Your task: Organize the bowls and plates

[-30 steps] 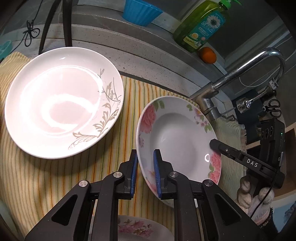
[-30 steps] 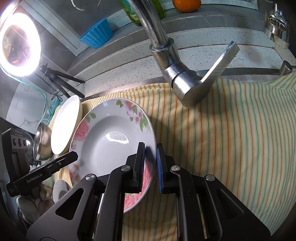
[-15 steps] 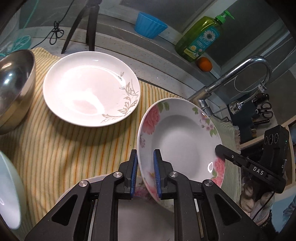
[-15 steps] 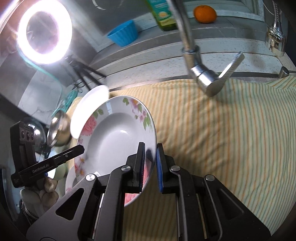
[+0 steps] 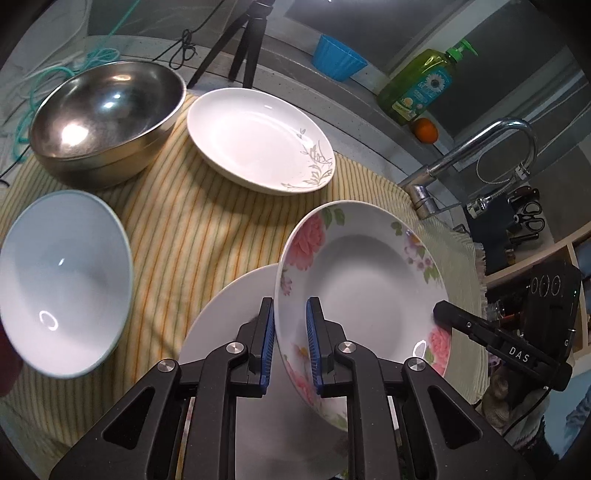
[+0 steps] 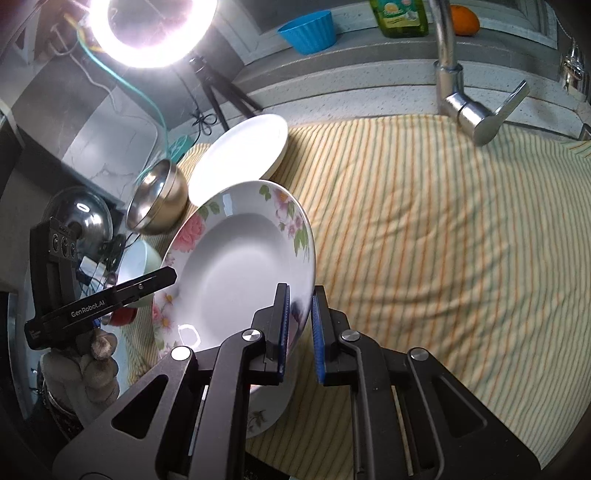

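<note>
A deep floral plate hangs tilted in the air between both grippers. My left gripper is shut on its near left rim. My right gripper is shut on the opposite rim of the same plate; one of its fingers shows in the left wrist view. Just below the held plate lies another white plate on the striped cloth. A white plate with a grey leaf motif, a steel bowl and a pale bowl rest further off.
The yellow striped cloth covers the counter. A chrome tap rises at the back edge. On the ledge behind stand a green soap bottle, an orange and a blue cup. A ring light on a tripod stands at the back left.
Both grippers drew back and rose with the floral plate between them. The steel bowl and pale bowl came into the left view, and the held plate now hangs over another plate.
</note>
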A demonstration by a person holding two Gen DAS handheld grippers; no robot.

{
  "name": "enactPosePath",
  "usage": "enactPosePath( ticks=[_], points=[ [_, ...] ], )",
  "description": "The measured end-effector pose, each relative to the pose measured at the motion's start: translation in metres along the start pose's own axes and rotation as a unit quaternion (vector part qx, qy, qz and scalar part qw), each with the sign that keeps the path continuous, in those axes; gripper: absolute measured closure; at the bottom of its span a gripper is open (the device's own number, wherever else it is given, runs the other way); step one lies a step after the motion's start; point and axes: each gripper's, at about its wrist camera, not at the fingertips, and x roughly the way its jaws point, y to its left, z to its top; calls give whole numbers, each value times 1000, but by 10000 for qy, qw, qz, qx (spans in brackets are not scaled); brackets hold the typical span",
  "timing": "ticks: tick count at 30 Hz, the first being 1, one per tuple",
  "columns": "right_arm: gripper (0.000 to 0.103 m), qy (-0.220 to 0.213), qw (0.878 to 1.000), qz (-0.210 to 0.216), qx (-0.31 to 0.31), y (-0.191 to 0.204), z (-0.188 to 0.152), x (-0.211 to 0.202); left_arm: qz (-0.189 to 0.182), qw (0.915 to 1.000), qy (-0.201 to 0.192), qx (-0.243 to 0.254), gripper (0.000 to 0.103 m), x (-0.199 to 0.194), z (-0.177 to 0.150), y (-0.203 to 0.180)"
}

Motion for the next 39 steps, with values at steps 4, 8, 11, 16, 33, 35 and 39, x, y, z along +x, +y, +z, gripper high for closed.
enactPosePath(
  ticks=[4, 8, 11, 16, 33, 35, 39],
  points=[
    [91, 118, 9999, -2, -117, 13, -15, 4, 78, 10000, 21, -7, 88, -9, -11, 9],
    [91, 271, 9996, 23, -123, 21, -29, 10, 125, 9999, 71, 4, 88, -16, -20, 17],
    [91, 381, 9992, 14, -118, 25, -38, 16, 154, 9998, 124, -6, 88, -17, -27, 23],
    [91, 483, 9987, -53, -125, 29, -48, 22, 177, 9996, 216, -32, 88, -15, -36, 27],
    [90, 648, 9970, -330, -252, 31, -57, 33, 286, 9990, 341, 70, 88, -9, -45, 31],
    [90, 637, 9969, -361, -288, 31, -56, 33, 279, 9990, 338, 66, 88, -9, -46, 31],
    [90, 641, 9966, -407, -308, 31, -54, 33, 309, 9988, 351, 110, 88, -9, -46, 29]
  ],
)
